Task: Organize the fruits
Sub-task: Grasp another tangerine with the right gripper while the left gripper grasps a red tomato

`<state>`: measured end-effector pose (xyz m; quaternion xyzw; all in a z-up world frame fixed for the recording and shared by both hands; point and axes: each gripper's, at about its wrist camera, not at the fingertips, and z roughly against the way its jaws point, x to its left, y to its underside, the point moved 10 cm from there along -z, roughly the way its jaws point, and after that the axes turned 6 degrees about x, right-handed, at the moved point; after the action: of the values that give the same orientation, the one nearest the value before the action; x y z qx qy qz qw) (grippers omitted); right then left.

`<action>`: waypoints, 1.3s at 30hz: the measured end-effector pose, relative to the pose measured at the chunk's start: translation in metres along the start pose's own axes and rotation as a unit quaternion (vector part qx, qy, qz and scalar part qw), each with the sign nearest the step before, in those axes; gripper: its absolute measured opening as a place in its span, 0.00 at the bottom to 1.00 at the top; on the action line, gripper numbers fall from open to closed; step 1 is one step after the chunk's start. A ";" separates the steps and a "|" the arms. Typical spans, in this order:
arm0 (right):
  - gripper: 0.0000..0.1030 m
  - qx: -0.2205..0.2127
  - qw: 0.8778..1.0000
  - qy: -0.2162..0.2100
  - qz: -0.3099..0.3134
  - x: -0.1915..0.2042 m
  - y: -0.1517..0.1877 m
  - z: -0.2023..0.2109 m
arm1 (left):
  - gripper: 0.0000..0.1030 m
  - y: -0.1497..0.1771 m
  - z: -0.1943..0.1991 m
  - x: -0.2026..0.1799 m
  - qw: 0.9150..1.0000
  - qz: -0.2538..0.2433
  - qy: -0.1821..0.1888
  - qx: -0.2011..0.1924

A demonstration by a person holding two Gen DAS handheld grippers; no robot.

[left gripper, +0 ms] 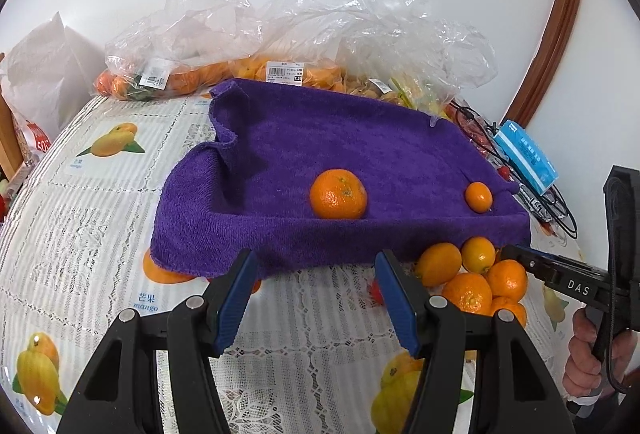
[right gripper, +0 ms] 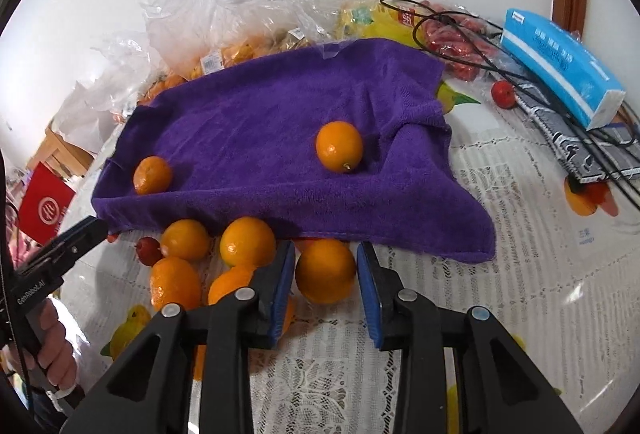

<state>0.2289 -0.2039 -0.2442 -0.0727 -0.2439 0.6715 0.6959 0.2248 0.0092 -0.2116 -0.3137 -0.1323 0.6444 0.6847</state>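
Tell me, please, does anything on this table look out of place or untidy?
Yes. The purple towel lies rumpled and askew, its near edge draped over a loose pile of oranges. Only two fruits sit on it, far apart. A black cable tangles over the things beside the blue box.

Bright even daylight, soft faint shadows, strong fisheye bending, dark vignetted corners, sharp focus

Two fruits [left gripper: 338, 193] lie on the towel [left gripper: 280, 137], others [left gripper: 476, 274] before it.
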 end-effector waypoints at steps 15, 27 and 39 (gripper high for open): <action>0.31 -0.024 0.999 0.023 0.032 -0.011 0.012 0.016 | 0.58 0.014 -0.015 -0.026 0.999 -0.032 0.019 0.037; 0.31 -0.032 0.997 0.053 0.038 -0.025 0.014 0.009 | 0.57 0.020 -0.024 -0.038 0.997 -0.052 0.024 0.053; 0.32 -0.023 0.995 0.084 0.058 -0.025 0.015 0.004 | 0.31 0.017 -0.043 -0.057 0.993 -0.095 -0.007 0.064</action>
<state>0.2139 -0.2281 -0.2536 -0.1588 -0.1958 0.6962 0.6722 0.2286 -0.0579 -0.2422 -0.2509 -0.1249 0.5859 0.7603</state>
